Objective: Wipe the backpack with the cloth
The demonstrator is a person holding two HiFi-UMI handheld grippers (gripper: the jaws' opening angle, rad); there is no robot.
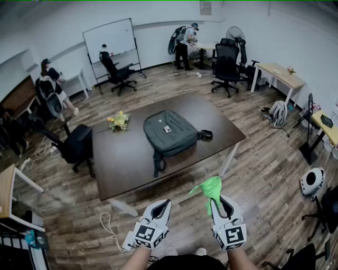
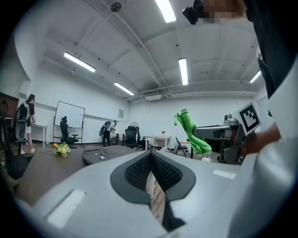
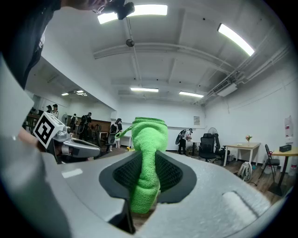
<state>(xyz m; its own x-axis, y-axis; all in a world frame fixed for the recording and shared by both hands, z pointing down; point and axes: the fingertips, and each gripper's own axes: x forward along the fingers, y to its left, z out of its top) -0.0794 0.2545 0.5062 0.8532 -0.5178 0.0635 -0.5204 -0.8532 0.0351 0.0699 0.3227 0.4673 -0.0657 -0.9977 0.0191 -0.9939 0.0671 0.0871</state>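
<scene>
The right tongs (image 1: 218, 199), low and right of centre in the head view, are clamped on a bright green cloth (image 1: 209, 188). The right gripper view shows the cloth bunched into a thick roll between the two dark pads, rising past the tips and folded over at the top. The left tongs (image 1: 166, 202), just left of them at the bottom of the frame, are pressed together with nothing between them. In the left gripper view their ribbed pads meet at the tip, leaving only a thin slit lower down through which the wood floor (image 1: 264, 158) shows. Each pair carries a cube of black-and-white square markers facing the head camera; these are patterns, not letters

The grey backpack (image 1: 168, 132) lies flat in the middle of the frame on a dark brown worktop (image 1: 127, 163), well apart from both tongs and from the cloth. A small pale tag (image 1: 167, 128) sits on its front panel, too small to read. A dark strap (image 1: 158, 164) trails from its lower left toward the near edge, and a black loop (image 1: 205, 135) lies at its right side. A bunch of yellow flowers (image 1: 119, 121) stands on the worktop left of the backpack, near it but not touching

A whiteboard (image 1: 111, 39) stands in the upper left of the frame, and a paper notice (image 1: 205, 7) hangs on the wall at the top edge, its print illegible
</scene>
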